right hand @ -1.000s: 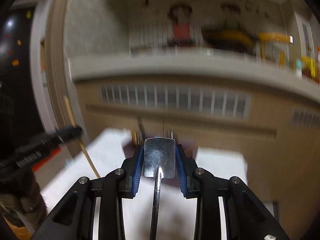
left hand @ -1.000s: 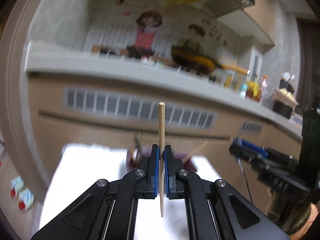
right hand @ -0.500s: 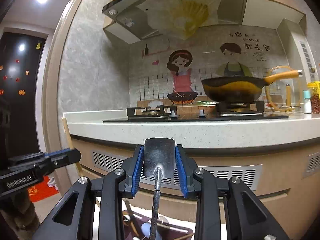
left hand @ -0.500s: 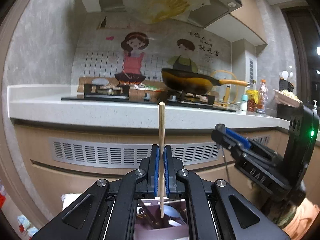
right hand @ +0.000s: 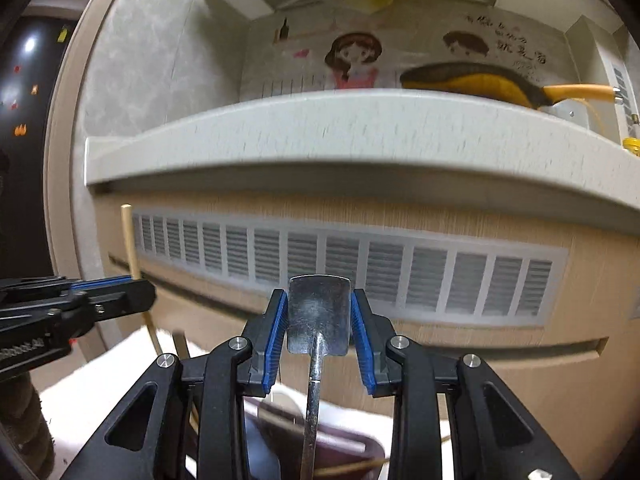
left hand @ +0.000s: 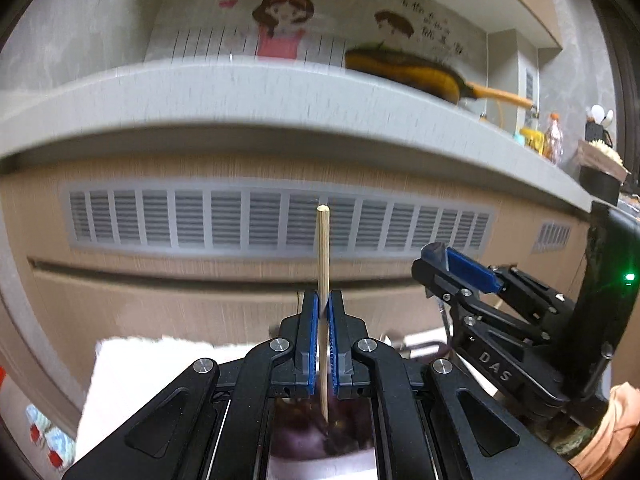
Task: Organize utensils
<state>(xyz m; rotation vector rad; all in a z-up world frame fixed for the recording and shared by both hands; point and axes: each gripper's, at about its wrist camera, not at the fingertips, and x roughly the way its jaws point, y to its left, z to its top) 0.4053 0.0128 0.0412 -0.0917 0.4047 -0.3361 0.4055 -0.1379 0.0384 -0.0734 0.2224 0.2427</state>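
Observation:
My left gripper (left hand: 323, 298) is shut on a wooden chopstick (left hand: 322, 248), which stands upright with its lower tip over a purple container (left hand: 304, 440). In the right wrist view my right gripper (right hand: 319, 300) is shut on a metal utensil (right hand: 319, 312) by its broad flat end; the thin stem hangs down toward the purple container (right hand: 348, 446). The two grippers sit side by side: the right gripper (left hand: 460, 270) shows at the right of the left wrist view, and the left gripper (right hand: 120, 296) with its chopstick (right hand: 130, 240) shows at the left of the right wrist view.
The container rests on a white cloth (left hand: 132, 364). Just behind stands a kitchen cabinet with a vent grille (left hand: 280, 220) under a grey counter edge (left hand: 280, 108). A yellow pan (left hand: 400, 72) sits on the counter. A person's orange sleeve (left hand: 616, 432) shows at lower right.
Half a second ago both grippers were up at counter height, with the stove top in view; both have since sunk toward the purple container. Each keeps its hold.

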